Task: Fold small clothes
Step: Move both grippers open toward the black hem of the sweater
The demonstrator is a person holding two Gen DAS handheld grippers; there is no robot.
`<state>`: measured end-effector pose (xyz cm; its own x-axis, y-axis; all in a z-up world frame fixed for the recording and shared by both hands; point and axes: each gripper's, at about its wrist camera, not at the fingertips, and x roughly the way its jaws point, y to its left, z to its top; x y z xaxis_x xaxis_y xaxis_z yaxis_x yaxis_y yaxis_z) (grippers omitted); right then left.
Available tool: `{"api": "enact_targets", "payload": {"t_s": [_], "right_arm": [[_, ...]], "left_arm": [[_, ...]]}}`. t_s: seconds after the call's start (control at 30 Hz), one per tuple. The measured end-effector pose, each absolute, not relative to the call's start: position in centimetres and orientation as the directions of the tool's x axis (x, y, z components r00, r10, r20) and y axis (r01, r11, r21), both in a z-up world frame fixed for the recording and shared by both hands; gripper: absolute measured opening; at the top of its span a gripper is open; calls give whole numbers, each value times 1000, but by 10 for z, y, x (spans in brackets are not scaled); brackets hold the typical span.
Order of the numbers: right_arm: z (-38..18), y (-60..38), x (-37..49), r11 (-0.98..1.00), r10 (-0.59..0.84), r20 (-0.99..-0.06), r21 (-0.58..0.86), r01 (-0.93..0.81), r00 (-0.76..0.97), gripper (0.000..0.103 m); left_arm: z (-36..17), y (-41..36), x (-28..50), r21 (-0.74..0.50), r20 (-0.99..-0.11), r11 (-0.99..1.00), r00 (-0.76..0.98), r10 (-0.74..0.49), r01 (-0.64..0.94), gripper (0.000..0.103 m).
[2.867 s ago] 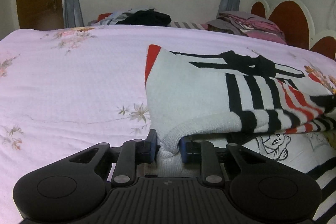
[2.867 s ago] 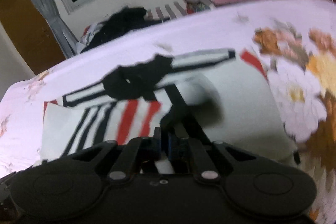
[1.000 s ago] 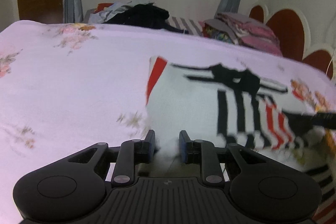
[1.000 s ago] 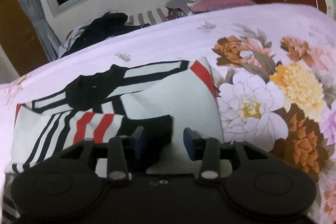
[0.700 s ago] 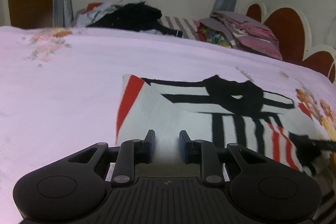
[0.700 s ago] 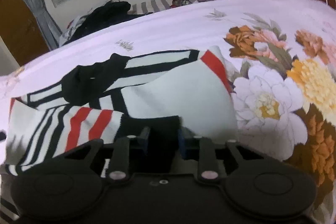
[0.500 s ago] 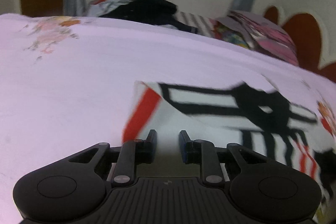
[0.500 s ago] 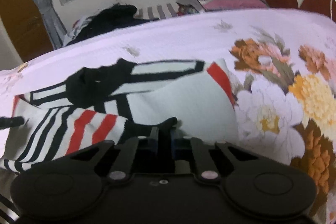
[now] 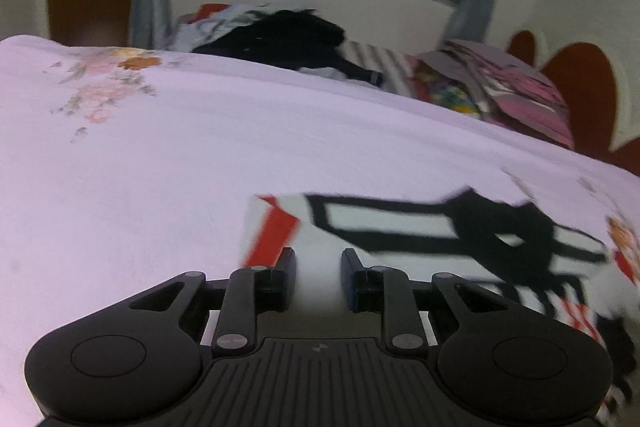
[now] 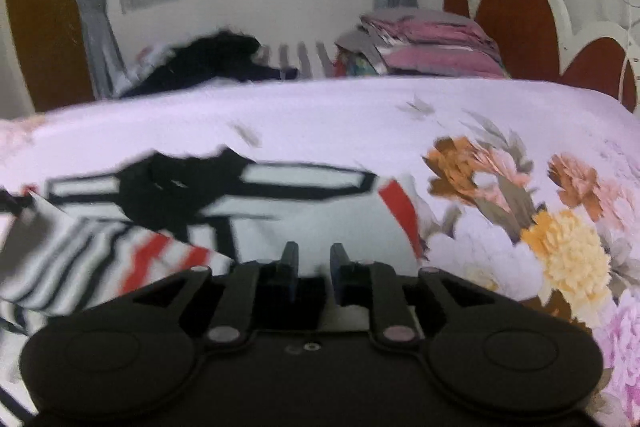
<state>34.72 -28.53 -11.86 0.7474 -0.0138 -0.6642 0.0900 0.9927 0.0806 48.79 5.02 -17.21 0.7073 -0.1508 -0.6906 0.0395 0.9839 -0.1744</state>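
Striped knit garment, soft, light, limp, lying partly folded on pink floral bedspread; best taken by hem corners; left gripper narrowly apart, empty; right gripper opening, nothing pinched.

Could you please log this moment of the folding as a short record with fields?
Surface: floral pink bedspread
Garment: white knit with black and red stripes, lying partly folded on the bedspread
Left gripper: jaws apart, white fabric in the gap; grip unclear
Right gripper: jaws opening above the white knit, nothing clearly pinched
Background: dark clothes pile, folded pink stack by the headboard
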Motion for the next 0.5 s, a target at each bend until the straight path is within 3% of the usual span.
{"api": "enact_targets", "payload": {"t_s": [0.1, 0.2, 0.33, 0.5], "right_arm": [[-120, -275, 348, 987, 74, -687, 153, 44, 723, 20], [-126, -260, 344, 990, 95, -701, 139, 5, 706, 20], [-143, -250, 337, 996, 72, -736, 92, -6, 673, 26], [-149, -254, 336, 998, 35, -751, 58, 13, 659, 25]], "left_arm": [[-166, 43, 460, -170, -688, 981, 702, -185, 92, 24], [-166, 43, 427, -188, -694, 976, 690, -208, 106, 24], [-177, 40, 387, -171, -712, 976, 669, -215, 132, 24], [-184, 43, 374, -152, -718, 981, 668, -196, 124, 23]]}}
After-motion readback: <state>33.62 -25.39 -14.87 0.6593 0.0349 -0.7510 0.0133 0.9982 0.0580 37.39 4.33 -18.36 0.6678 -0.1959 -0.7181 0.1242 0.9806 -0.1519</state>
